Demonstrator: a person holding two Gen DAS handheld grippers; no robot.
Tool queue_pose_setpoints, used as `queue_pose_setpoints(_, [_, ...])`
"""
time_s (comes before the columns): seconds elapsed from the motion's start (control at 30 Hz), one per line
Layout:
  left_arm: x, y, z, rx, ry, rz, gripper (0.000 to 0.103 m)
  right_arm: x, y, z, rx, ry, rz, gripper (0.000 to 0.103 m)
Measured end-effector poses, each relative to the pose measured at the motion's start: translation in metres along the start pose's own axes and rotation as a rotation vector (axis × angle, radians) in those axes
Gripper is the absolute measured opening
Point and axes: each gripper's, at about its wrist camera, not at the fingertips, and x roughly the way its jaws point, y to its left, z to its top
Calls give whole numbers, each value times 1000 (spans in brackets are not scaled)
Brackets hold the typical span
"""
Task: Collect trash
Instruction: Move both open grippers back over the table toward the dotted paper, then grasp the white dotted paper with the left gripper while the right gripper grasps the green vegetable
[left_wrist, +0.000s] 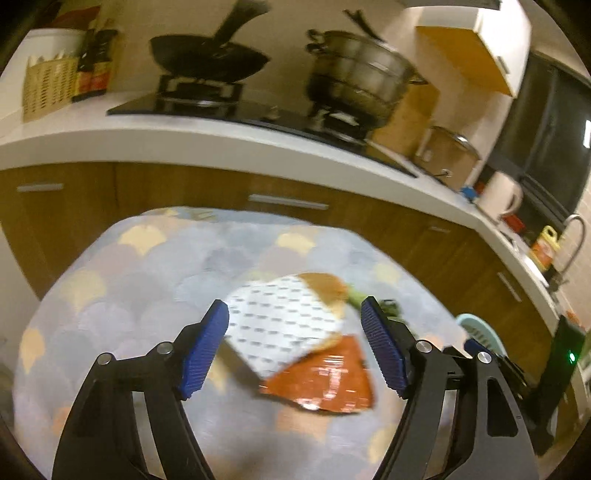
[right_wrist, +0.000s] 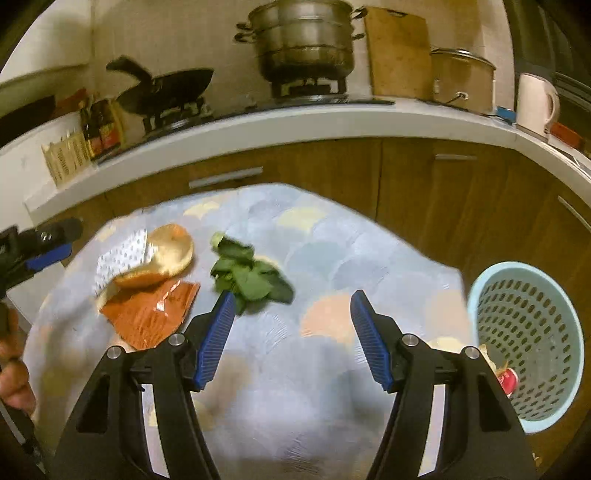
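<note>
Left tongs: open, empty, above white wrapper and orange packet
Right tongs: open, empty
Trash: wrapper, packet, greens on cloth-covered worktop
Basket: right of worktop

White countertop, wooden cabinets, dark window, warm dim light.

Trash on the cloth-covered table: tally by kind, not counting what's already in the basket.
Dotted white wrapper: 1
Orange foil packet: 1
Tan round peel or bread piece: 1
Green leafy scraps, one clump: 1
Total: 4 on the table, none in either gripper.
</note>
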Motion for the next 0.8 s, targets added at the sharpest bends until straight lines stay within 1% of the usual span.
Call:
queue_pose_setpoints(0.07, [13,8,0,-4,41,12,76,5,5,-3,-23,14,-11,61])
queue_pose_setpoints(0.13, [29,10,0,10,86,36,76,3,5,-3,-29,0,-2,61])
queue_pose_setpoints(0.2, [40,11,-1,15,103,55,76,6,5,-4,-31,10,0,61])
queue_pose_setpoints(0.27, [46,11,-3,15,113,42,76,8,4,-4,-28,21,9,61])
queue_pose_setpoints(0.3, [49,9,-3,23,109,47,76,9,4,-4,-28,23,9,61])
queue_pose_setpoints(0.43, [55,6,-9,51,110,74,66,9,8,-5,-46,25,4,61])
queue_pose_setpoints(0.47, [56,7,-11,52,113,74,62,9,9,-6,-51,24,2,61])
queue_pose_setpoints(0.53, [57,8,-14,45,114,59,50,9,12,-7,-61,24,-3,61])
queue_pose_setpoints(0.57, [58,8,-15,45,119,54,47,9,13,-7,-63,26,-5,61])
queue_pose_setpoints(0.67, [50,5,-18,57,75,69,38,10,13,-7,-64,29,-8,61])
queue_pose_setpoints(0.73, [40,4,-16,57,42,55,38,10,13,-7,-63,31,-6,61])
queue_pose_setpoints(0.8, [30,6,-14,40,5,13,38,10,12,-8,-63,27,-12,61])
